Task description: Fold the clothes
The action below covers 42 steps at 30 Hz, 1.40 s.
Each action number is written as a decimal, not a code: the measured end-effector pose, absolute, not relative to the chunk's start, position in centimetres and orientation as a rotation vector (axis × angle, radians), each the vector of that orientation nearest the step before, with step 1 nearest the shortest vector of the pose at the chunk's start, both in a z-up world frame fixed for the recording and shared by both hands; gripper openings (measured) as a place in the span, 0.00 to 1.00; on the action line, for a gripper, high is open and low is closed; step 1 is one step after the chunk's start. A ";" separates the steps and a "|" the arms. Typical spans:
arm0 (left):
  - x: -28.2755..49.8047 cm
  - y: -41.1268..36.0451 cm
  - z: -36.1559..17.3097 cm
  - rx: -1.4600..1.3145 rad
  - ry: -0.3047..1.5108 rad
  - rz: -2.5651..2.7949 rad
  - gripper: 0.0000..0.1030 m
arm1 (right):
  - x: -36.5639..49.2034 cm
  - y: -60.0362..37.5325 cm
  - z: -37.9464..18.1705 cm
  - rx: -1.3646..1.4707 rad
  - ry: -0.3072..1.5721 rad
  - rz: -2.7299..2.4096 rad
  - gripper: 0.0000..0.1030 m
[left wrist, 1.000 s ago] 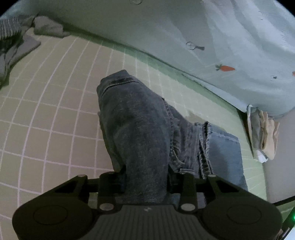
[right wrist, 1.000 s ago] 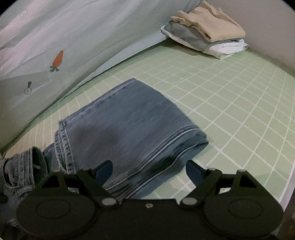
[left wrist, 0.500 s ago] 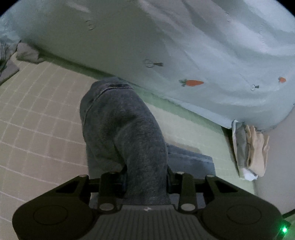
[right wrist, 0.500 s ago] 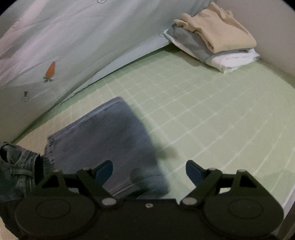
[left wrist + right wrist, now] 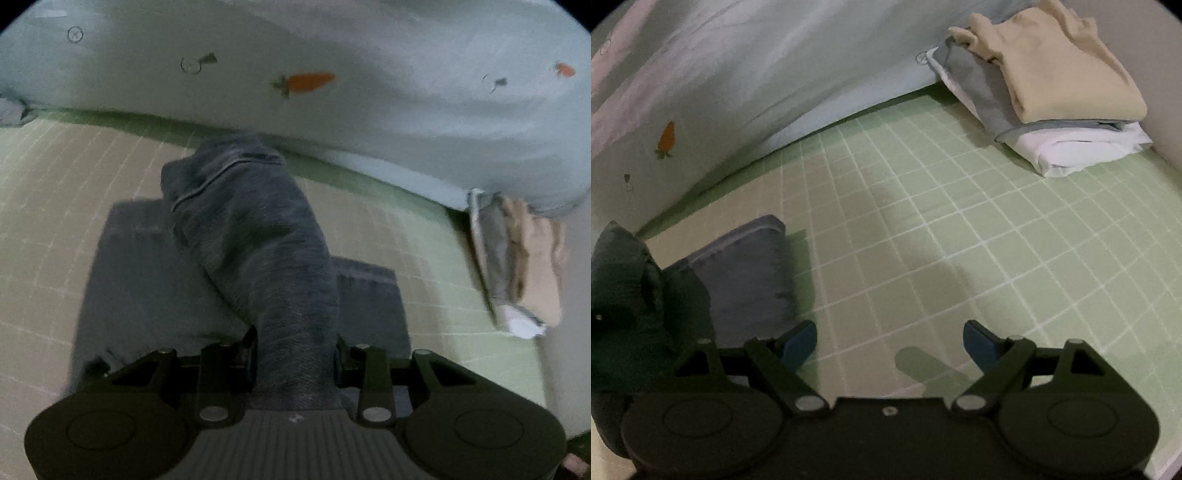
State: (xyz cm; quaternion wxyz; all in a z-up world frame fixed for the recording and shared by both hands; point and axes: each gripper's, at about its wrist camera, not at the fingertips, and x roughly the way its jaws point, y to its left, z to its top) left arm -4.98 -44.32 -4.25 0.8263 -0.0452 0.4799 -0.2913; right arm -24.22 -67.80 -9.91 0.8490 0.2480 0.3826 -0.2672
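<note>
Left gripper (image 5: 295, 363), jaws having just eased wider, grips a raised fold of jeans (image 5: 255, 236) at centre frame above the green checked sheet (image 5: 55, 221). Right gripper (image 5: 890, 341) gapes empty at lower centre; folded pile (image 5: 1049, 92) upper right.

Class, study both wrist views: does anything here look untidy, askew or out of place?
Little stands out. The stack of folded clothes sits slightly uneven, its beige top piece rumpled. The jeans hang bunched from the left gripper, mid-fold.
</note>
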 end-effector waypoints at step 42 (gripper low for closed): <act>-2.4 -32.7 -6.2 -0.382 1.114 -0.386 0.82 | -8.3 -59.0 -10.7 1.078 0.837 0.238 0.32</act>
